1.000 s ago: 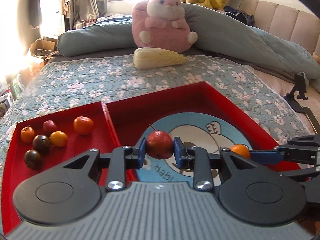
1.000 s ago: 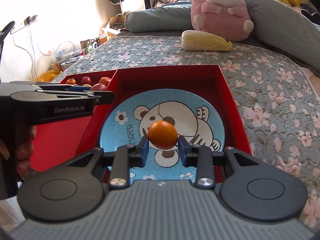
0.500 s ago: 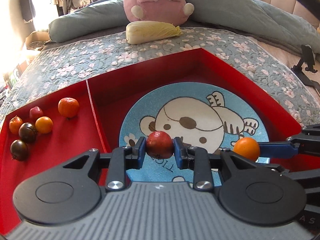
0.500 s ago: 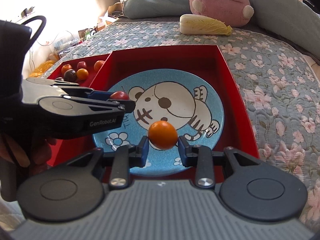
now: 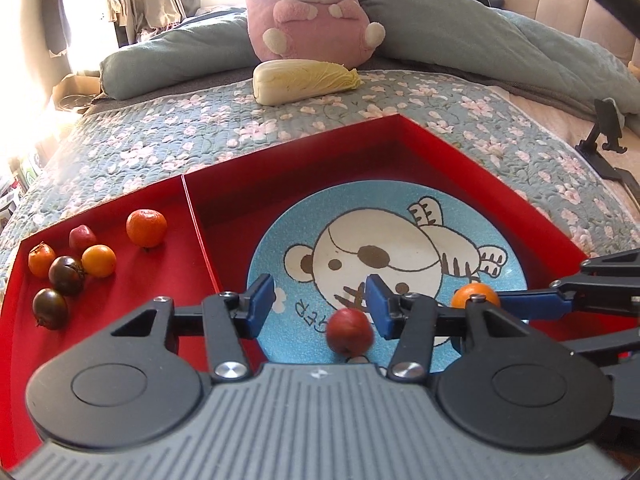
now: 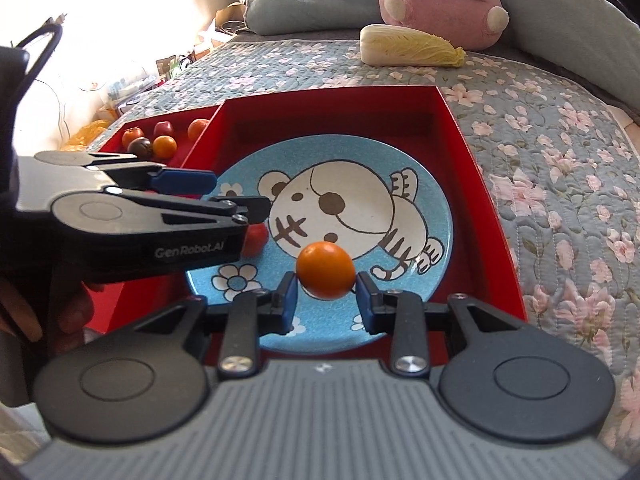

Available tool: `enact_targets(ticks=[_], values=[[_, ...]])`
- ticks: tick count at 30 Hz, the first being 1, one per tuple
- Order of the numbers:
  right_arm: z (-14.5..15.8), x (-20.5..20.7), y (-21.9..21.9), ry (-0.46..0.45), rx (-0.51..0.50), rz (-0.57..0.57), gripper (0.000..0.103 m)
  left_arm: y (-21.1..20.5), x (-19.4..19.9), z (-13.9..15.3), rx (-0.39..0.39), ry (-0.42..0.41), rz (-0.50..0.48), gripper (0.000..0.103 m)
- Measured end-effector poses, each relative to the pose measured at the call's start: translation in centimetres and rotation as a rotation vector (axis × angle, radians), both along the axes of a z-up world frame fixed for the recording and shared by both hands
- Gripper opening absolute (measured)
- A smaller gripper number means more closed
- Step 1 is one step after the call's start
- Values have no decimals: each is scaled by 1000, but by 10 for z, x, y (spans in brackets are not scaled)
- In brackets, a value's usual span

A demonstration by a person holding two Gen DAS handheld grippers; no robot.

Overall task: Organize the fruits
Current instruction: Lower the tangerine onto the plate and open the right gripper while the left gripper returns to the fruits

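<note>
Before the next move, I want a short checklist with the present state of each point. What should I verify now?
1. Left gripper jaws opening, pads clear of the red fruit: ok.
2. Red fruit settled on the blue plate: cannot tell.
3. Right gripper shut on the orange fruit: ok.
4. Orange fruit above the plate, not the red tray floor: ok.
5. Bare plate space for the orange fruit: ok.

Black gripper (image 6: 325, 300), blue pads (image 6: 287, 300)
</note>
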State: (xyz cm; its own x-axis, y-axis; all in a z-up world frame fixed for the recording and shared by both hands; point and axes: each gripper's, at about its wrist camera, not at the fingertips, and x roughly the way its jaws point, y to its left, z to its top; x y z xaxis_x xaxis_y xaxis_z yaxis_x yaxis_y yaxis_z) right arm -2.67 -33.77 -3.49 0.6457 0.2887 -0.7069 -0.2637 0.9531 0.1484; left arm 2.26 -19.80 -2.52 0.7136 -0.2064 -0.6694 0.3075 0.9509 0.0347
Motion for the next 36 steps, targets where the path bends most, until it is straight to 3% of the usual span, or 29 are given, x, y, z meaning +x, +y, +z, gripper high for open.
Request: enact_targets(ticks=[8, 12, 19, 26, 36], values=[[0, 15, 5, 8, -11, 4, 35, 26, -13, 26, -54, -18, -1, 57], [-1, 27, 6, 17, -3, -6, 35, 52, -15, 32, -45, -28, 36, 57], [0, 44, 7, 12, 13, -20, 35, 95, -2, 21, 15, -21, 194, 57], [-6, 61, 6, 34, 15, -52, 35, 126, 8, 10, 1, 7, 306, 57], [-16, 74, 12, 57, -37, -80, 36, 146, 9, 6, -13, 21, 379, 60]])
